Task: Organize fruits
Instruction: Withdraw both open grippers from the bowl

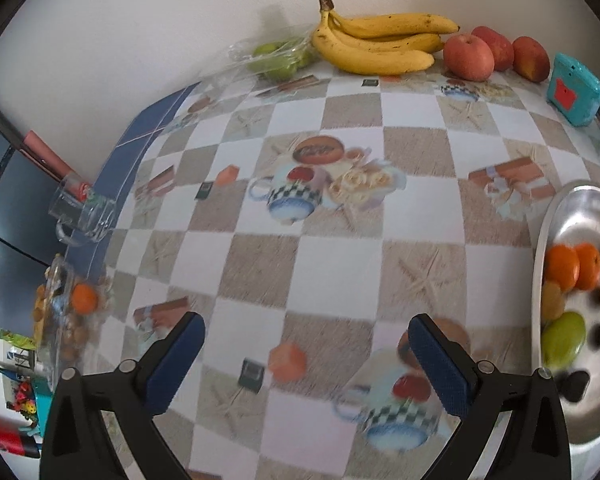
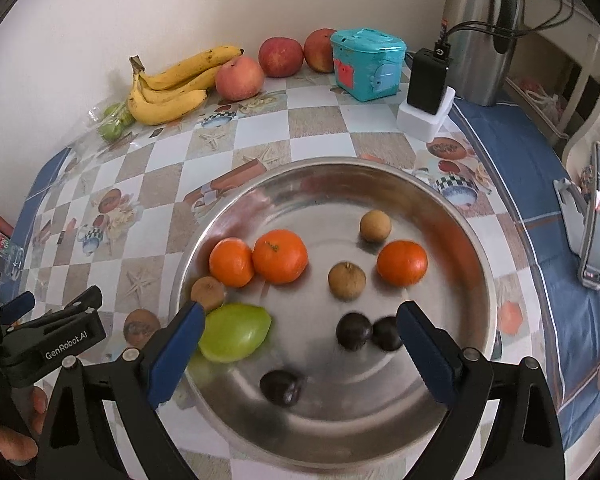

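Note:
In the right wrist view a steel bowl (image 2: 340,184) holds three oranges (image 2: 279,256), small brown round fruits (image 2: 346,275), a green fruit (image 2: 236,332) and three dark fruits (image 2: 354,330). My right gripper (image 2: 300,308) hangs open over the bowl's near half, touching none of them. My left gripper (image 1: 306,322) is open above bare checked tablecloth, left of the bowl (image 1: 580,216); it also shows at the left edge as left gripper (image 2: 52,302). Bananas (image 1: 376,44), three apples (image 1: 468,58) and bagged green fruits (image 1: 278,58) lie along the back wall.
A teal box (image 2: 366,64), a black charger on a white base (image 2: 426,92) and a steel flask (image 2: 480,32) stand at the back right. A phone on a stand (image 2: 598,216) is at the right. A glass mug (image 1: 82,208) and a clear container of small fruits (image 1: 66,320) sit at the left edge.

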